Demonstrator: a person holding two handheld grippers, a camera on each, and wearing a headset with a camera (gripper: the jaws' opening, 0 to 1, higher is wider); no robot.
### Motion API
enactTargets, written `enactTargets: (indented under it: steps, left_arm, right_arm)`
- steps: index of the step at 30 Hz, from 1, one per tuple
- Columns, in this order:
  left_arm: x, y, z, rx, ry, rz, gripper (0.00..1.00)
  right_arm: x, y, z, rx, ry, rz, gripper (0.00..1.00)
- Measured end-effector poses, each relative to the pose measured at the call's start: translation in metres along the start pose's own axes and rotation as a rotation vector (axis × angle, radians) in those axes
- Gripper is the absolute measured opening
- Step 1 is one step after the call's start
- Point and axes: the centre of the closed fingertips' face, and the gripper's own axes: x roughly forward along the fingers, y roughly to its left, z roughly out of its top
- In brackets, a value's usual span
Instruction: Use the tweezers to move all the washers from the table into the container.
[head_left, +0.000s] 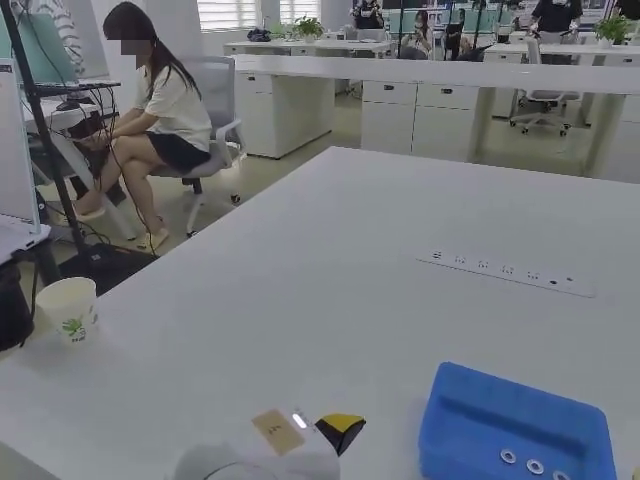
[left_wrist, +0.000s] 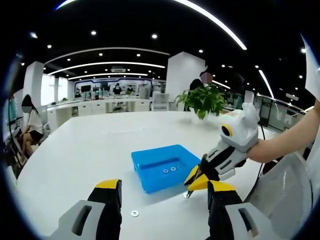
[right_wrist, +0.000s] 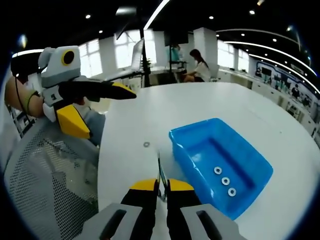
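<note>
The blue container (head_left: 470, 415) sits near the table's front edge with three washers (head_left: 535, 466) in it. In the right gripper view the container (right_wrist: 200, 145) lies ahead to the right, washers (right_wrist: 225, 181) inside, and one washer (right_wrist: 146, 144) rests on the white table. My right gripper (right_wrist: 161, 192) is shut on thin tweezers (right_wrist: 160, 167) that point at the table beside the container. From the left gripper view, the right gripper (left_wrist: 197, 180) holds the tweezers' tip just off the container (left_wrist: 150, 170). A loose washer (left_wrist: 134, 213) lies between the open jaws of my left gripper (left_wrist: 164, 200). A gripper's yellow tip (head_left: 340, 430) shows left of the container.
A paper cup (head_left: 68, 308) stands at the table's left edge. A power strip (head_left: 505, 270) is set in the table farther back. A person sits on an office chair (head_left: 165, 110) beyond the table. A mesh chair (right_wrist: 40, 185) is close by.
</note>
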Motion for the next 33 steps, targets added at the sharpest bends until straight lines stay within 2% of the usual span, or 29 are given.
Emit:
enactTargets:
  steps: [2, 3, 5, 10, 23, 33]
  left_arm:
    - [0.000, 0.000, 0.000, 0.001, 0.000, 0.000, 0.70]
    - [0.000, 0.000, 0.000, 0.000, 0.000, 0.002, 0.70]
    - [0.000, 0.001, 0.000, -0.002, 0.000, 0.005, 0.70]
    - [-0.001, 0.001, 0.001, -0.005, -0.006, 0.006, 0.70]
    - [-0.002, 0.002, 0.002, -0.005, -0.010, 0.010, 0.70]
    - [-0.002, 0.003, 0.002, -0.008, -0.012, 0.012, 0.70]
  right_arm:
    - [0.000, -0.003, 0.000, 0.041, -0.004, -0.008, 0.03]
    - [-0.001, -0.004, 0.001, 0.085, -0.015, -0.013, 0.03]
    - [-0.004, -0.002, 0.009, 0.119, -0.072, -0.009, 0.03]
    - [-0.012, -0.003, 0.012, 0.127, -0.077, -0.003, 0.03]
    - [-0.028, -0.007, 0.058, 0.232, -0.229, 0.064, 0.03]
    - [-0.029, -0.021, 0.075, 0.312, -0.277, 0.056, 0.03]
